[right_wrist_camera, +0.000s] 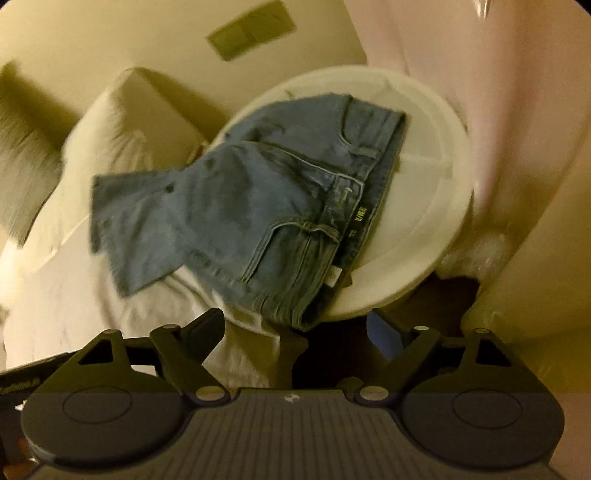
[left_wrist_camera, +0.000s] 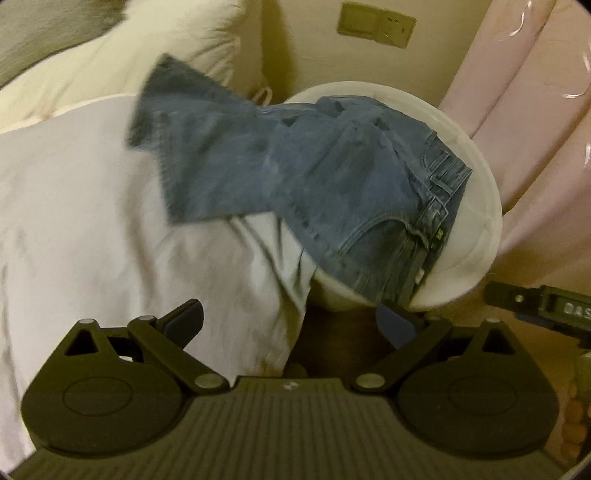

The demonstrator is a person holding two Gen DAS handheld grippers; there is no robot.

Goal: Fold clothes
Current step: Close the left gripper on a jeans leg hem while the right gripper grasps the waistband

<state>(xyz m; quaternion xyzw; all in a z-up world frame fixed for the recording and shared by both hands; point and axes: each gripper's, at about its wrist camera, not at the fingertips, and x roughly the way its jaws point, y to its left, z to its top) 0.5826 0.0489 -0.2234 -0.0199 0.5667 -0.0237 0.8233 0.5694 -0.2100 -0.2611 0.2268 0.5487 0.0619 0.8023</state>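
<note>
Blue denim jeans (left_wrist_camera: pixel 332 177) lie half in a round white basket (left_wrist_camera: pixel 476 206), with one leg draped left onto a white-sheeted bed (left_wrist_camera: pixel 92 221). The waistband faces my grippers. My left gripper (left_wrist_camera: pixel 291 321) is open, fingers spread wide, just below the basket's near rim and apart from the jeans. In the right wrist view the same jeans (right_wrist_camera: pixel 258 206) hang over the basket (right_wrist_camera: pixel 436 184). My right gripper (right_wrist_camera: pixel 295 328) is open and empty just below the jeans' waistband corner.
White pillows (left_wrist_camera: pixel 129 62) lie at the head of the bed against a cream wall with a switch plate (left_wrist_camera: pixel 376 24). A pink padded surface (left_wrist_camera: pixel 535 110) stands right of the basket. The right gripper's body (left_wrist_camera: pixel 546 306) shows at the left view's right edge.
</note>
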